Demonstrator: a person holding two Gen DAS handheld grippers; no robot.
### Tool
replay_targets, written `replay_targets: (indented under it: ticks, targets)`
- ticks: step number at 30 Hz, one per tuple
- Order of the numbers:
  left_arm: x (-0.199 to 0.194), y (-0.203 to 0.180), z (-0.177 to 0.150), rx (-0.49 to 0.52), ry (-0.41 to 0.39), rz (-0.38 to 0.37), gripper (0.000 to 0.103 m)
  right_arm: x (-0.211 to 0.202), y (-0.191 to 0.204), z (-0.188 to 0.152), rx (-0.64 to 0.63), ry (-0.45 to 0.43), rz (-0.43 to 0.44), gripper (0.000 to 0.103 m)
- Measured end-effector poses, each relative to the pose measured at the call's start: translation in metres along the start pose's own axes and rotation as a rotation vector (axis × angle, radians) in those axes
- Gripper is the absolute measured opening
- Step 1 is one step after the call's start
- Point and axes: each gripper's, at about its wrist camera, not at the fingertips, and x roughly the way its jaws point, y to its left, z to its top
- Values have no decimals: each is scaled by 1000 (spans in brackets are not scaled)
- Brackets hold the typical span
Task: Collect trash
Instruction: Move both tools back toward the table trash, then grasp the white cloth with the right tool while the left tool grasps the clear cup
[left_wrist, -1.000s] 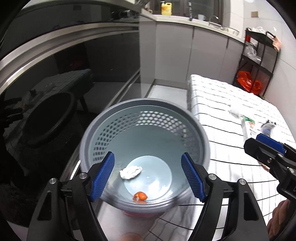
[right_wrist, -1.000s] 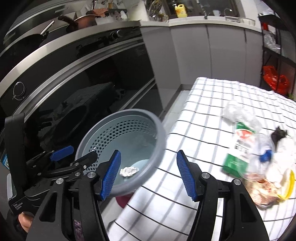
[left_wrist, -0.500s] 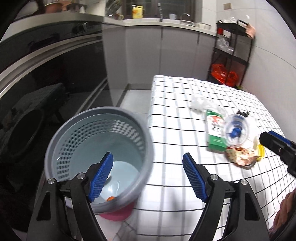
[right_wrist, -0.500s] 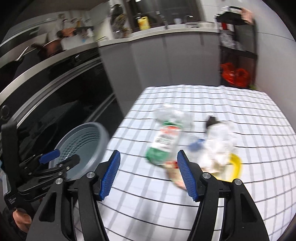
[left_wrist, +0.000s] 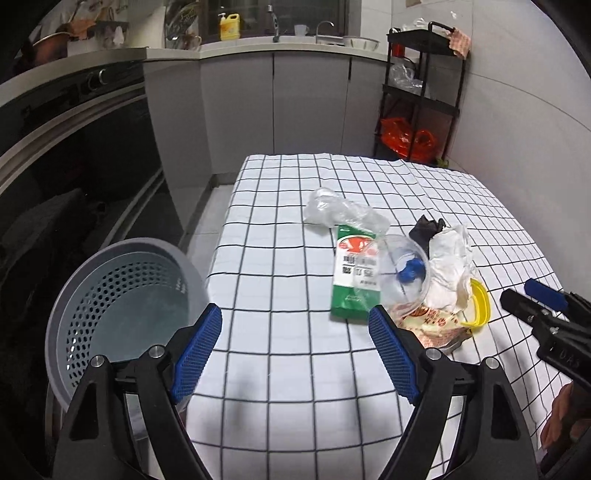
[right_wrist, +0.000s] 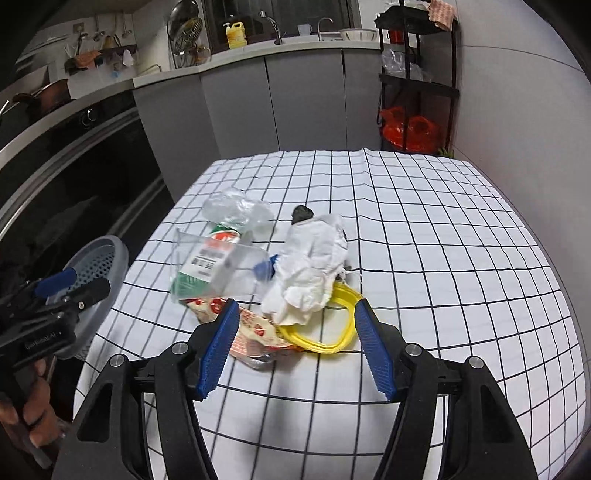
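A pile of trash lies on the checked tablecloth (left_wrist: 295, 206): a green packet (left_wrist: 354, 280), a clear cup with a blue cap (left_wrist: 404, 273), crumpled white paper (right_wrist: 314, 258), a yellow ring (right_wrist: 343, 332), a red-printed wrapper (right_wrist: 258, 332), a black scrap (right_wrist: 303, 214) and a clear bag (left_wrist: 340, 212). The grey perforated bin (left_wrist: 122, 306) stands off the table's left edge. My left gripper (left_wrist: 294, 312) hovers over bare cloth short of the pile; its jaws are opening with nothing between them. My right gripper (right_wrist: 297, 306) is open just before the yellow ring and wrapper.
A dark oven front (left_wrist: 74, 155) runs along the left behind the bin. Grey cabinets (right_wrist: 306, 99) and a black shelf rack (left_wrist: 417, 99) with red bags stand beyond the table's far edge. A white wall (right_wrist: 517, 110) borders the right side.
Both views have swung right from the bin to the trash pile on the table. The bin now sits at the left of each view. The left jaws stand slightly wider.
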Motion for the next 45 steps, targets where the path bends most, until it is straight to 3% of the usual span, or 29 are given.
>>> replay_targets:
  ticks: [8, 19, 21, 29, 32, 45]
  targets:
    - [17, -12, 5, 6, -3, 0, 80, 39, -4, 9, -8, 55, 22, 62]
    - [30, -15, 3, 19, 15, -12, 80, 76, 0, 13, -18, 103, -26, 62]
    - [31, -16, 3, 18, 15, -16, 80, 79, 2, 13, -21, 111, -34, 58]
    - [31, -25, 1, 28, 13, -46, 80, 84, 10, 10, -49, 130, -25, 13]
    - [31, -28, 0, 28, 13, -55, 82, 76, 7, 11, -39, 109, -8, 9]
    - [38, -53, -1, 46, 11, -109, 85, 14, -38, 20, 138, -27, 29, 8]
